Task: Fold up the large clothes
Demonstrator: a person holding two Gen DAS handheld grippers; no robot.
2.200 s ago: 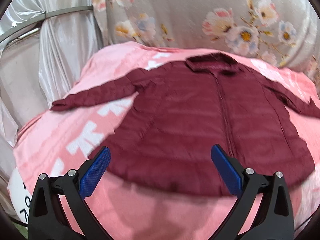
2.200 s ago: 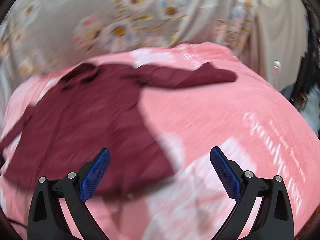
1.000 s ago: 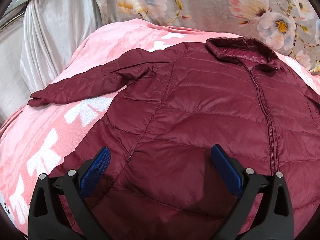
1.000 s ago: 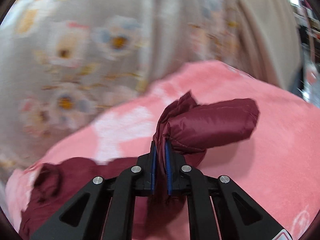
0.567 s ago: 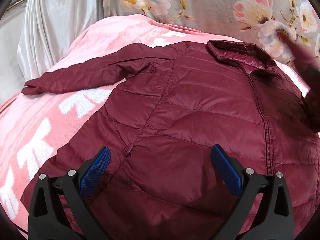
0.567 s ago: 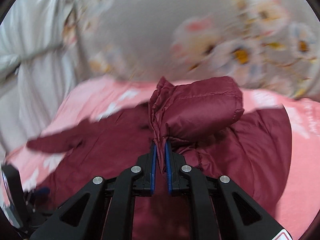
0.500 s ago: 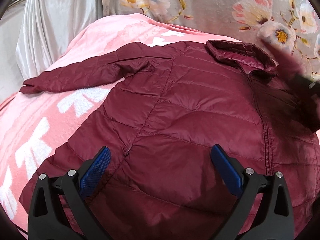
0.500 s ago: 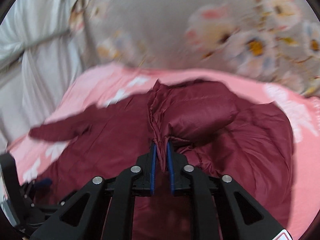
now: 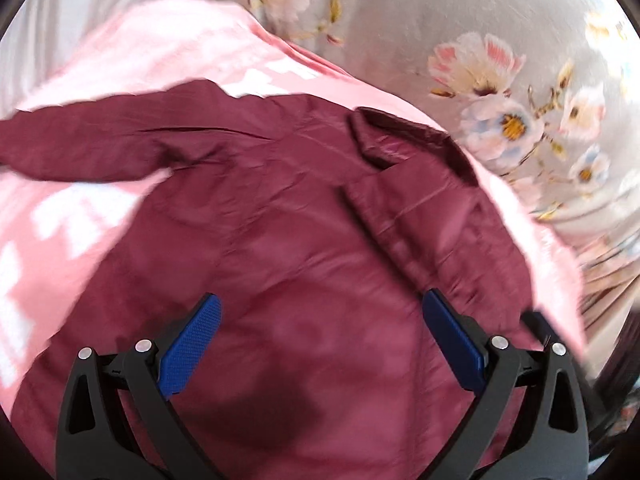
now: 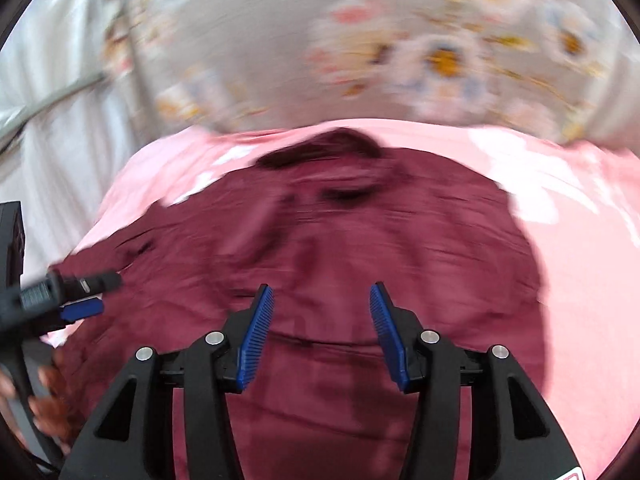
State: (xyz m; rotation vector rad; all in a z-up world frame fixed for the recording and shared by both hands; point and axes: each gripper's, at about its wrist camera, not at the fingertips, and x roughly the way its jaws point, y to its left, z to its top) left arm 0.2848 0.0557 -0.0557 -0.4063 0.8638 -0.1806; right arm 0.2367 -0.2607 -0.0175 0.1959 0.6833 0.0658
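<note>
So the maroon jacket (image 9: 304,248) lies front-up on the pink blanket (image 9: 132,52), collar at one o'clock; one sleeve is folded across the chest, the other sleeve (image 9: 92,148) stretches out toward nine o'clock — unfolded. The left gripper (image 9: 320,340) and right gripper (image 10: 320,328) both hover spread, empty. Motion blur hides the hem.

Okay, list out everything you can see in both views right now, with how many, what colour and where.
jacket: one, maroon, spread across the blanket, one sleeve folded over its front
blanket: one, pink with white marks, under the jacket
floral curtain: one, grey with pale flowers, behind the blanket
plain drape: one, white, at the far left
left gripper: one, black with blue pads, open above the jacket
right gripper: one, black with blue pads, open above the jacket
</note>
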